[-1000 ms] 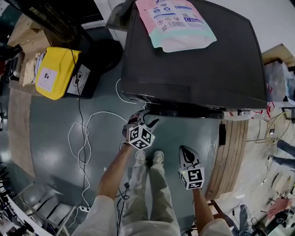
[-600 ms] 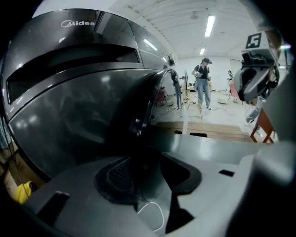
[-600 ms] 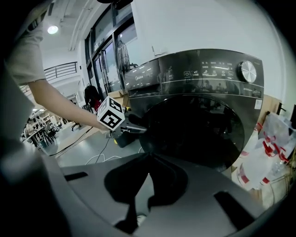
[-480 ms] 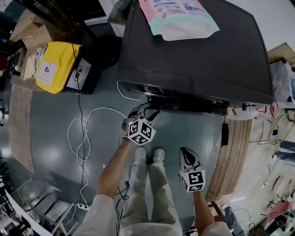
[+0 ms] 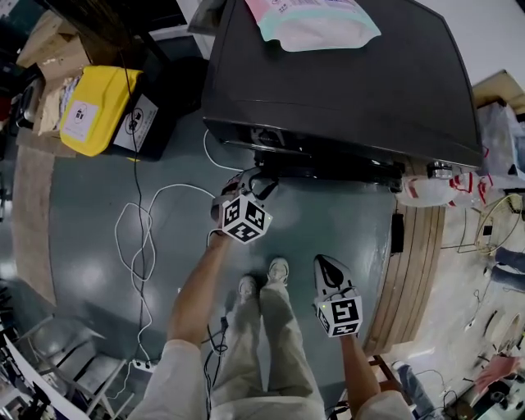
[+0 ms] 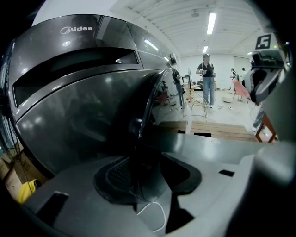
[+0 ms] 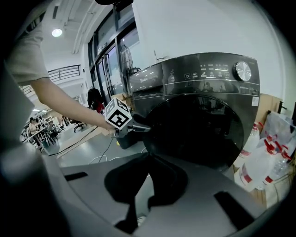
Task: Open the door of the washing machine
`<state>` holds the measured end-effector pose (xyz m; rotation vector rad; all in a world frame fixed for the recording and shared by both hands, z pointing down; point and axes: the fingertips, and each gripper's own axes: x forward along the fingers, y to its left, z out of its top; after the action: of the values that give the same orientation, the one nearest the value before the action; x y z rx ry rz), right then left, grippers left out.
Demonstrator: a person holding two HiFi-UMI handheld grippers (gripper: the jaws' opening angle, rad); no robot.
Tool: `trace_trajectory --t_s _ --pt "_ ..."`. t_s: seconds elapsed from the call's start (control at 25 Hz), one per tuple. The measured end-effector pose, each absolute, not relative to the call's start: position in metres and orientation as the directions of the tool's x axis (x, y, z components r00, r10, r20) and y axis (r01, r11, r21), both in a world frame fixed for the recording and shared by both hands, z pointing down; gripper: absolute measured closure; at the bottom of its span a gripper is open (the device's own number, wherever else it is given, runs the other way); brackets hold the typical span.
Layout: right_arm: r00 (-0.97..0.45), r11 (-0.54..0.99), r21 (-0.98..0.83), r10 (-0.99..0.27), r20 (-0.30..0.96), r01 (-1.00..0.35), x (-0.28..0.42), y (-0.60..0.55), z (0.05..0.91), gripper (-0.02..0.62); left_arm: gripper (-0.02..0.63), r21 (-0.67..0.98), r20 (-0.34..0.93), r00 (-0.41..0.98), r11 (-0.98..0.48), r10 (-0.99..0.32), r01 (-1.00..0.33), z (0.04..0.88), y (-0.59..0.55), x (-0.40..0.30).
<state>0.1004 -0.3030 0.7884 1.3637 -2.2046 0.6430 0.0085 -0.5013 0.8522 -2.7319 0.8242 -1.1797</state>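
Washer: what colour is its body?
Washer is glossy dark grey; right gripper view shows it best.

counting one washing machine (image 5: 344, 82) with one door (image 7: 199, 129), two grippers, left gripper (image 5: 256, 180) and right gripper (image 5: 326, 267), one pouch (image 5: 316, 20), one yellow box (image 5: 94, 111).

The glossy dark grey front-loading washing machine (image 5: 344, 90) stands upright on the grey floor (image 5: 90, 221). It has a control strip and a silver knob (image 7: 242, 71) along its upper front. Its round dark glass door (image 7: 199, 129) bulges out from the front. It seems still shut, but I cannot tell if a thin gap exists.
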Motion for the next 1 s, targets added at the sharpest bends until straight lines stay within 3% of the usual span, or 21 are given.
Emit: trace_trajectory --t_s 1.0 --pt "-0.341 0.33 -0.132 -0.726 0.597 -0.935 0.084 -0.164 0.78 0.597 0.497 -0.201 0.677 0.591 -0.883 -0.438 -0.424 0.856 -0.355 0.016"
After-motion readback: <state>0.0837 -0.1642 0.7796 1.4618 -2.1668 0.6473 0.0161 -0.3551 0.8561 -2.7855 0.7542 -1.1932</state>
